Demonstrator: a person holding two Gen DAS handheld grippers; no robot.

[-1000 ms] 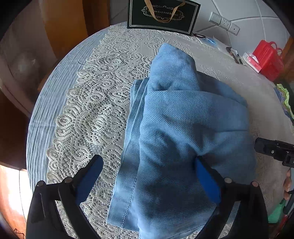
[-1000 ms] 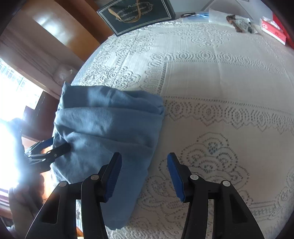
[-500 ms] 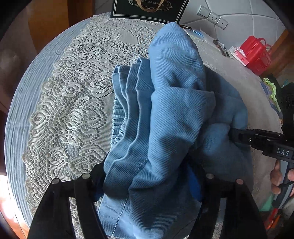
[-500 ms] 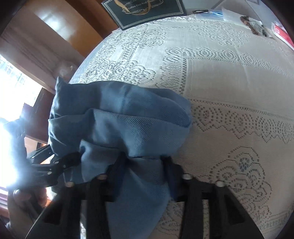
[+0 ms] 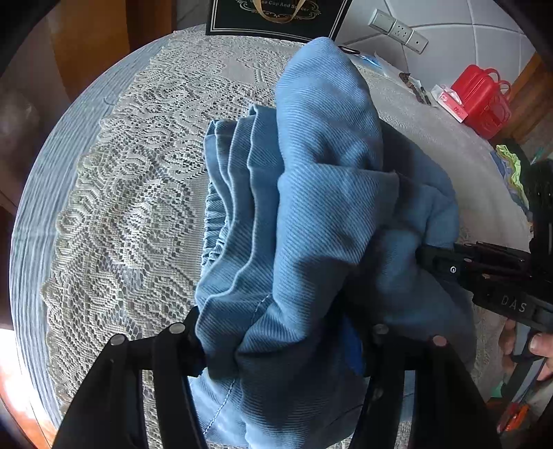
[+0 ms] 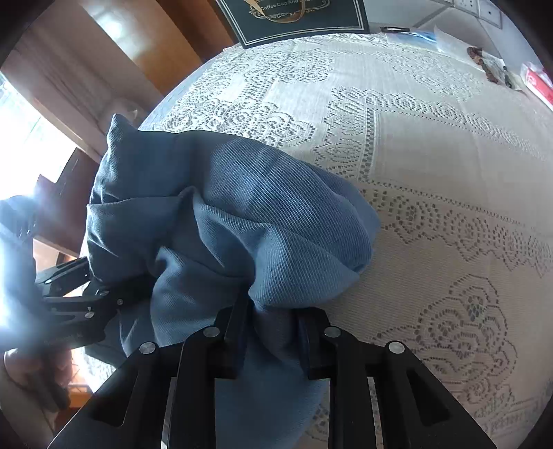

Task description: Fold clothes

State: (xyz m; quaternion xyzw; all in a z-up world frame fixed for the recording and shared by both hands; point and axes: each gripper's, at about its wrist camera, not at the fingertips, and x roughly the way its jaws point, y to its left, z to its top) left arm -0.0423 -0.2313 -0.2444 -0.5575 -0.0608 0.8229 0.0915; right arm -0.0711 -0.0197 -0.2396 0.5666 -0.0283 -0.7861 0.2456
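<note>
A folded blue garment [image 5: 321, 193] with an elastic waistband is bunched up and raised off the white lace tablecloth [image 5: 138, 193]. My left gripper [image 5: 280, 342] is shut on its near edge, the fabric squeezed between the fingers. My right gripper [image 6: 273, 328] is shut on the other side of the same garment [image 6: 242, 214]. Each gripper shows in the other's view: the right gripper at the right in the left wrist view [image 5: 484, 276], the left gripper at the left in the right wrist view [image 6: 76, 297]. The pads are hidden by cloth.
A dark gift bag [image 5: 276, 17] stands at the table's far edge. A red container [image 5: 484, 100], a small box and loose items lie at the far right. Coloured clothes [image 5: 511, 169] lie at the right edge. Wooden furniture [image 6: 103, 69] stands left of the table.
Both grippers went from open beside the flat garment to shut on it. The garment has been gathered and lifted into a bunch between them.
</note>
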